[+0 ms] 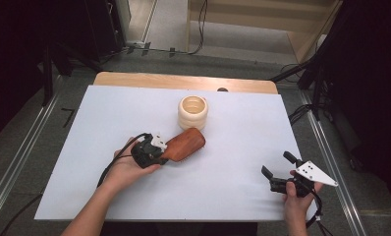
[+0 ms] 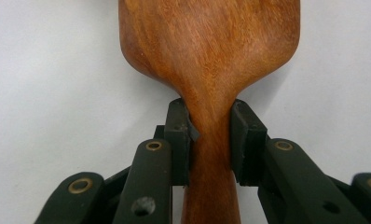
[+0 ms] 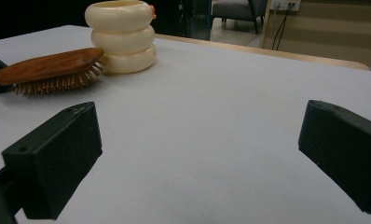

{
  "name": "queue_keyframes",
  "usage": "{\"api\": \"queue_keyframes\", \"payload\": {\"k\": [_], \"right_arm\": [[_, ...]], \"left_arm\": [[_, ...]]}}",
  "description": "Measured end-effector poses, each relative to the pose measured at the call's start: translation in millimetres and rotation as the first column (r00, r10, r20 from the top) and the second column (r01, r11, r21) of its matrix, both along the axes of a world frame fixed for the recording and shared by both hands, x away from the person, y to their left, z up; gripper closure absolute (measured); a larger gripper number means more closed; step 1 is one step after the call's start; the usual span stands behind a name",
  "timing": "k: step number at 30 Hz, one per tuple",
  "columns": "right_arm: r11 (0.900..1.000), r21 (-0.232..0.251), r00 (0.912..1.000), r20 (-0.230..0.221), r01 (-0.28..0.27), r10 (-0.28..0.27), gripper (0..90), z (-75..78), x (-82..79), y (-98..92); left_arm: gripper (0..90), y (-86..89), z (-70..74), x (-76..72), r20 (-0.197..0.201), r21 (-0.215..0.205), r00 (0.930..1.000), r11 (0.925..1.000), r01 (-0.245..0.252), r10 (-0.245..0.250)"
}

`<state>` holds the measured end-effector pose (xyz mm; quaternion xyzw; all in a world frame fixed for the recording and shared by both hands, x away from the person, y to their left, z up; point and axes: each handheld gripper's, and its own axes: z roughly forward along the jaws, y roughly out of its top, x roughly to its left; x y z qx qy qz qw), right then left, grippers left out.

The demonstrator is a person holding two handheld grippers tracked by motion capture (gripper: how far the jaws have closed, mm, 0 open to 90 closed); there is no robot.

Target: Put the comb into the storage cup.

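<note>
Gripping is being done at the neck of the wooden hairbrush [image 2: 207,56] by the left gripper [image 2: 210,135]; both pads [image 2: 179,140] are being pressed against the narrow waist where handle meets head, so the jaws are closed on it. In the high view the left gripper [image 1: 152,151] is being held low over the white table cover [image 1: 233,172], left of centre, with the hairbrush [image 1: 186,143] being pointed away toward the far middle, bristles down. The brush is being judged stiff, light and hard, with a polished back that is likely being somewhat slippery; the neck is being taken as the best hold, since the taper is stopping the pads from sliding toward the head. Whether the bristles are being lifted off the surface or are resting on it cannot be told from the right gripper view. The right gripper [image 1: 282,172] is being kept at the near right edge, jaws spread wide and holding nothing. Farther off, a cream ribbed cup [image 1: 192,112] is being seen just beyond the brush tip, possibly touching it, so any push forward is being blocked there. The wooden table edge [image 1: 183,81] is lying beyond.
</note>
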<state>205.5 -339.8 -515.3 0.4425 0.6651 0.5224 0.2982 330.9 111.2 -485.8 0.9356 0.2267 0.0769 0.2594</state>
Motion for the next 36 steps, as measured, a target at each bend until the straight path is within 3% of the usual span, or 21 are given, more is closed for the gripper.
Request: {"api": "queue_keyframes", "payload": {"k": [14,19,22,30,36], "right_arm": [[1.000,-0.014,1.0000,0.002,0.000,0.000,0.0,0.3,-0.3,1.2],[1.000,-0.015,1.0000,0.003,0.003,-0.003,0.0,0.5,-0.7,1.3],[1.000,-0.014,1.0000,0.004,0.003,-0.003,0.0,1.0,-1.8,1.6],[0.999,-0.031,0.9998,0.013,0.012,-0.012,0.0,5.0,-4.4,5.6],[1.000,-0.009,0.9997,0.012,-0.021,0.022,0.0,11.8,-1.6,18.3]], "left_arm": [[72.0,7.4,-4.2,-12.4,0.029,-0.093,0.9995,0.9956,-0.012,0.015],[72.0,10.1,0.4,-19.6,0.079,-0.118,0.9963,0.9927,-0.026,0.035],[72.0,12.7,4.5,-23.5,0.087,-0.159,0.9949,0.9866,-0.038,0.052],[72.0,22.3,9.6,-34.6,0.113,-0.217,0.9900,0.9744,-0.059,0.085],[71.9,30.8,9.5,-44.5,0.148,-0.297,0.9783,0.9502,-0.095,0.145]]}}
